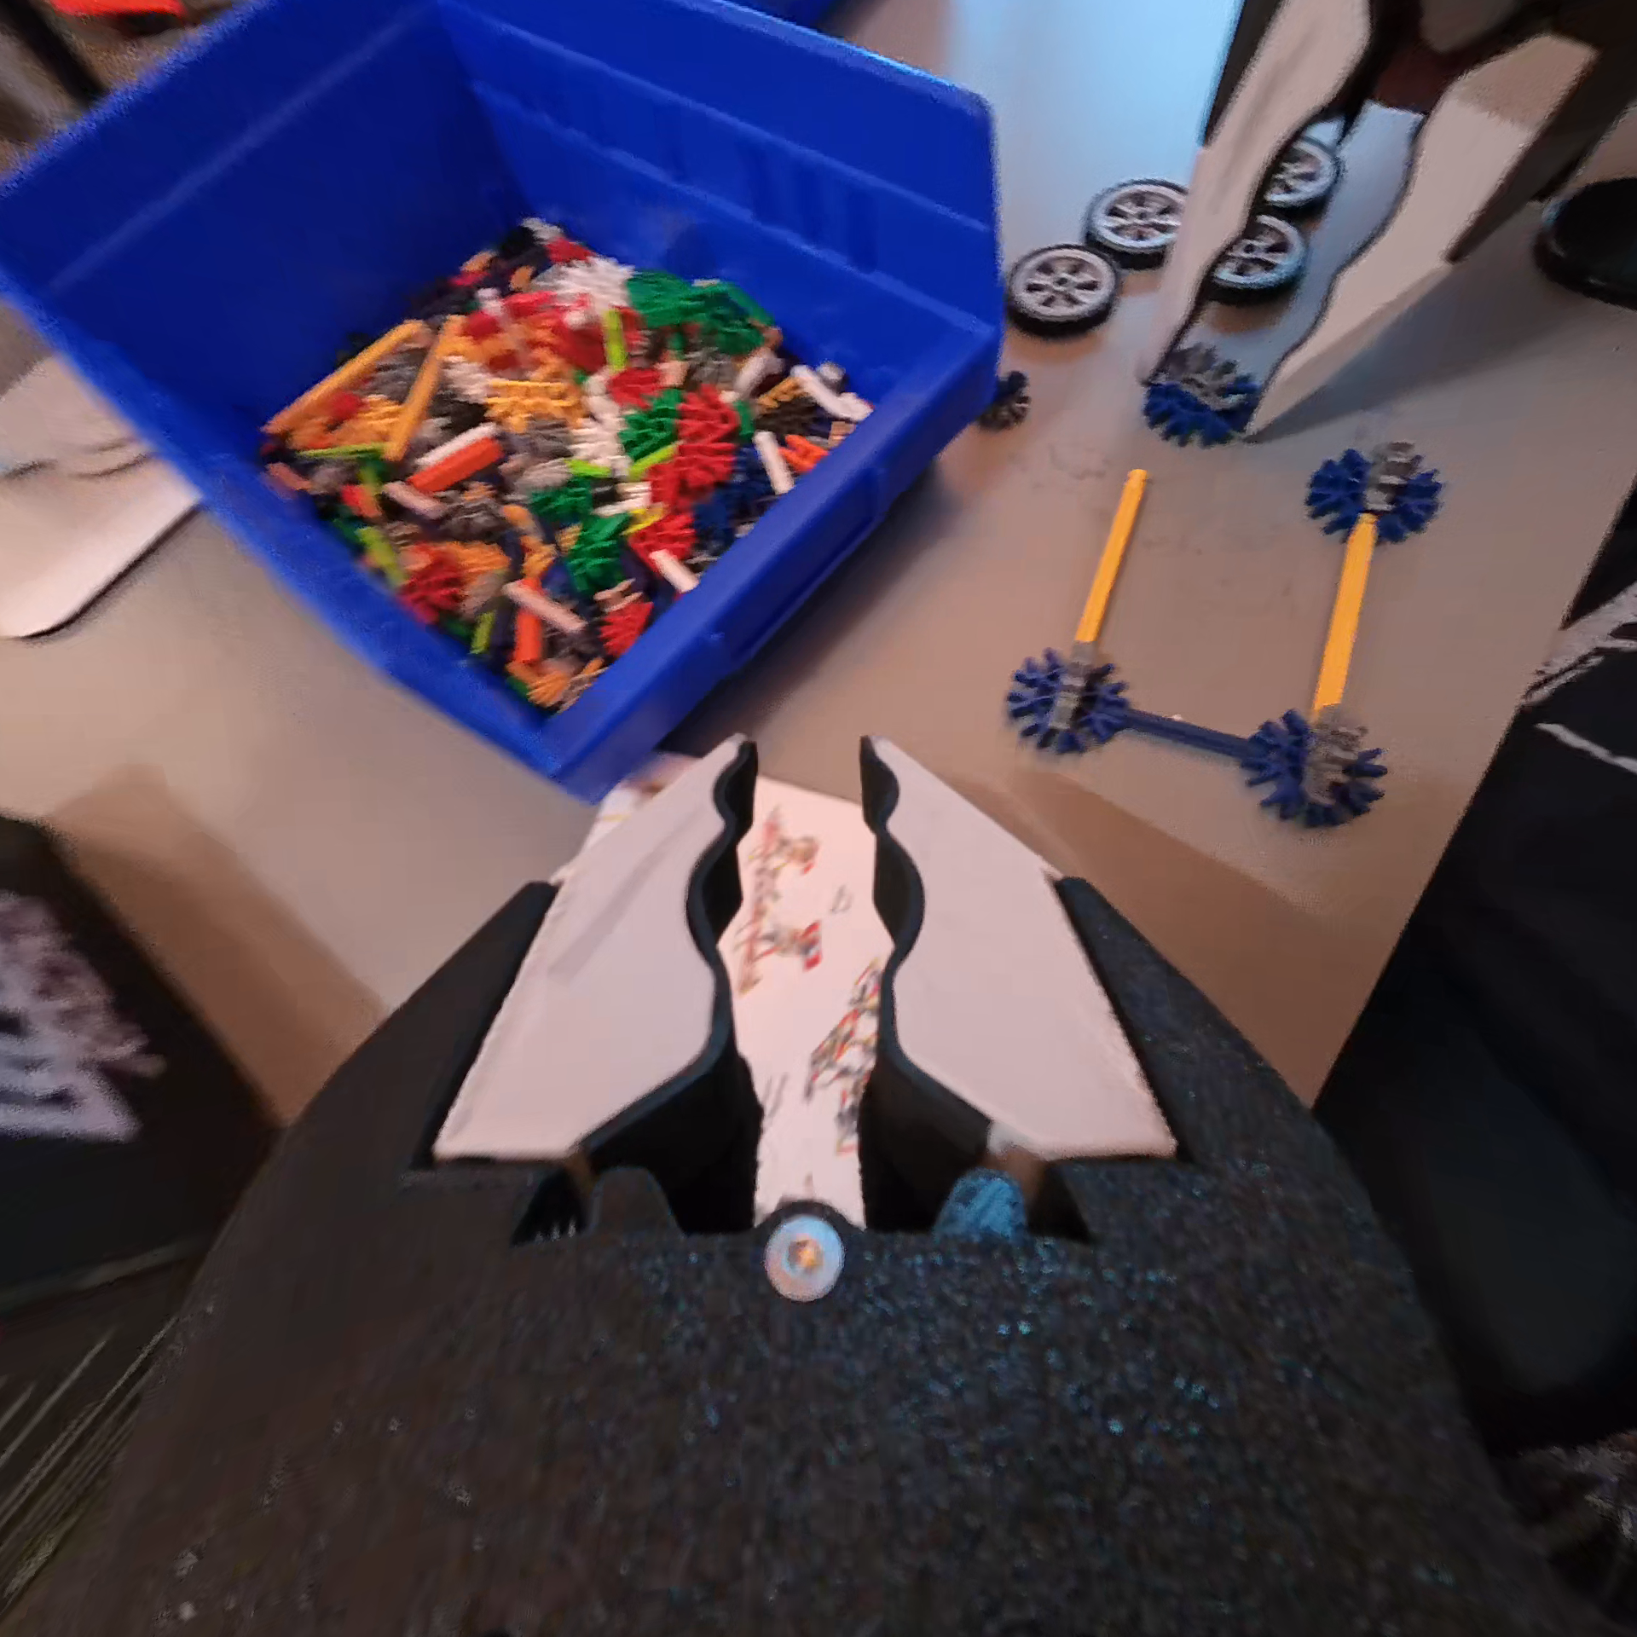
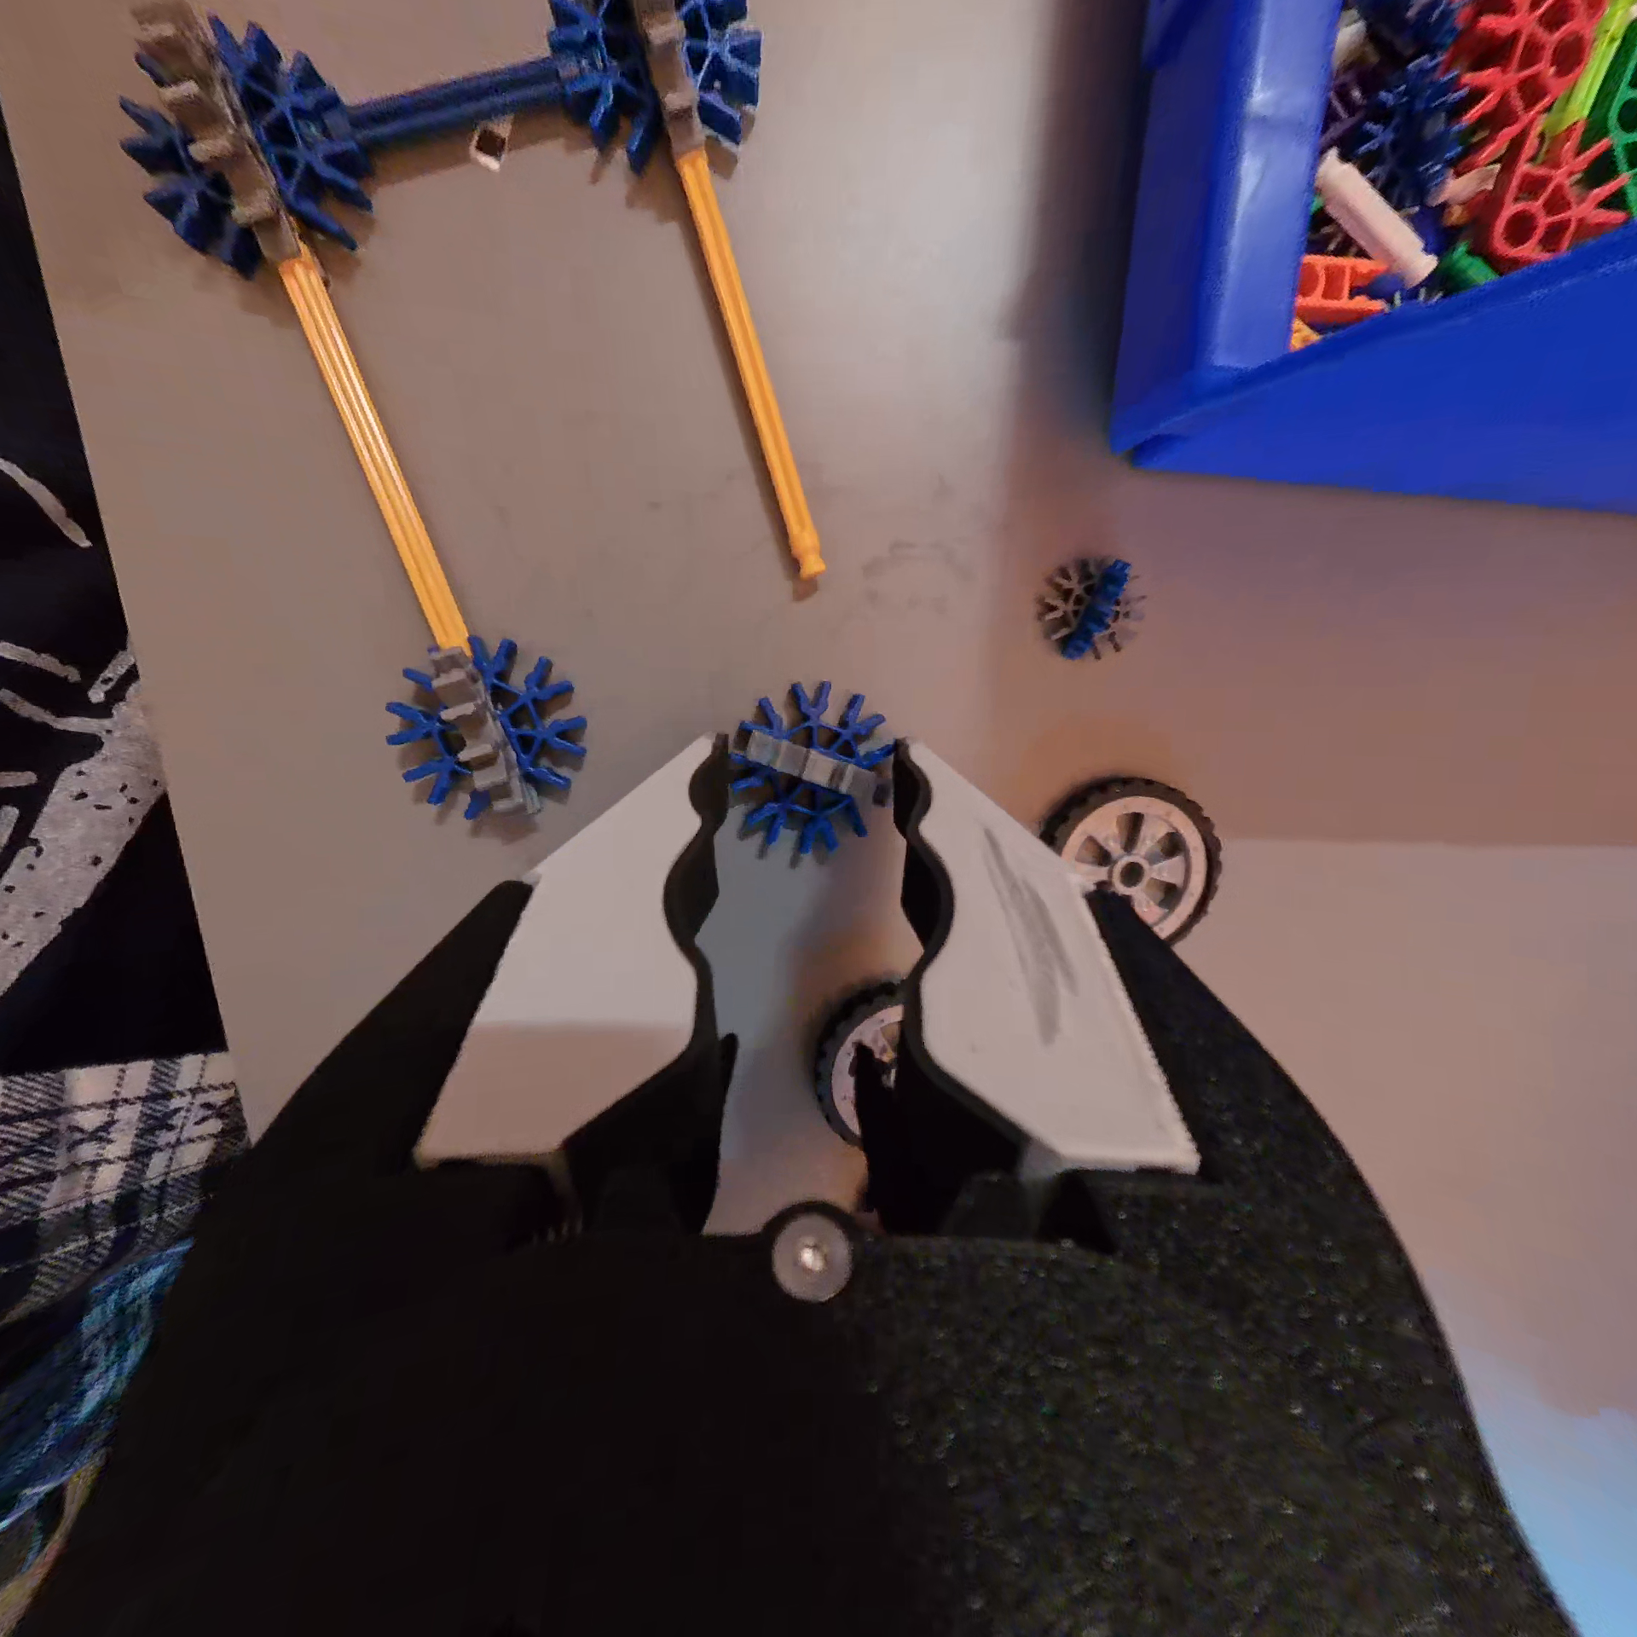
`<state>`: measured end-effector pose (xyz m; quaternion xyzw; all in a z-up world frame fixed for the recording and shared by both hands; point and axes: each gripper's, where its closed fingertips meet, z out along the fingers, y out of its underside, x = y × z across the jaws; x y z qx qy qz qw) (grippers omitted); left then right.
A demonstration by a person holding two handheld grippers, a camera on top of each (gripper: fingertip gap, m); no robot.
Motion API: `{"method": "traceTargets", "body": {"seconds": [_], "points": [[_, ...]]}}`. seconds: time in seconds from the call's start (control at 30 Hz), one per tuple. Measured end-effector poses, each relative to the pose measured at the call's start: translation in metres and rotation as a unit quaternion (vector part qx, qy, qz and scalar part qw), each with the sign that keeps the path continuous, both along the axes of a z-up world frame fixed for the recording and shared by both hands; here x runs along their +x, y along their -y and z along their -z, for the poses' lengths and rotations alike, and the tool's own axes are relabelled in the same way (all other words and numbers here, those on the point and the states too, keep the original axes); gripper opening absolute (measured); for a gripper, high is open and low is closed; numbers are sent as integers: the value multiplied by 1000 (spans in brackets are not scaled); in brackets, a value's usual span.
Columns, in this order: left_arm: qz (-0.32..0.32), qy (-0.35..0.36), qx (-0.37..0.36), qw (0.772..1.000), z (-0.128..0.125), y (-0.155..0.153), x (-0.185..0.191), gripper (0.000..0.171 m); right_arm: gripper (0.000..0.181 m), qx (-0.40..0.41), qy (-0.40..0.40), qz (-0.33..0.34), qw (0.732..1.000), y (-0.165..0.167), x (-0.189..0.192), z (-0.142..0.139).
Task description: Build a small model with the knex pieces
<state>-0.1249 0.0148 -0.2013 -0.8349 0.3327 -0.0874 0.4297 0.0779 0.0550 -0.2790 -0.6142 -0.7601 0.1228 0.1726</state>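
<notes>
**Right claw on blue-grey connector, left claw empty**

Blue snowflake connector with grey band (image 2: 810, 802) flat on table (image 2: 974, 425), just past the free tip of one yellow rod (image 2: 753, 354), beside the rod-and-connector frame (image 2: 461, 106). Right claw (image 2: 810, 762) around it, tips touching both ends of the grey band; reads as grasping, jaws held partly apart by the piece.

Handling, as judgement: grip sits at the very fingertips, so little margin. Better seated deeper and square on the grey band, not on the thin blue spokes, which look likely to flex or twist out. Best kept level so it does not pivot between the tips.

Nearby: second connector on the end of the other yellow rod (image 2: 381, 461), small loose connector (image 2: 1090, 607), grey-hubbed wheel (image 2: 1134, 855) just right of the claw, another wheel (image 2: 850, 1054) partly hidden under it. Blue bin (image 2: 1417, 416) of mixed coloured pieces well apart, upper right.

Left claw (image 1: 808, 762) released, narrow gap, nothing between jaws, hovering over printed sheet (image 1: 797, 930) by the bin corner.

Writing: none readable. Sheet print blurred; no brand mark visible on bin or pieces.
</notes>
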Motion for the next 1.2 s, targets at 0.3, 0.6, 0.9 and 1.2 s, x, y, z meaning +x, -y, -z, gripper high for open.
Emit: {"method": "traceTargets", "body": {"seconds": [0.3, 0.6, 0.9, 1.2], "points": [[-93, 0, 14, 996, 0, 17, -71, 22, 36, -1, 2, 11, 1000, -4, -1, 0], [-78, -80, -78, 991, 71, 28, -72, 9, 38, -5, 21, 15, 1000, -6, 0, 4], [-62, -62, -67, 994, 80, 35, -51, 1, 38, -15, 28, 22, 999, -6, 0, 4], [-63, -55, -62, 995, 80, 35, -51, 0, 42, 1, 35, 12, 999, -8, 1, 4]]}}
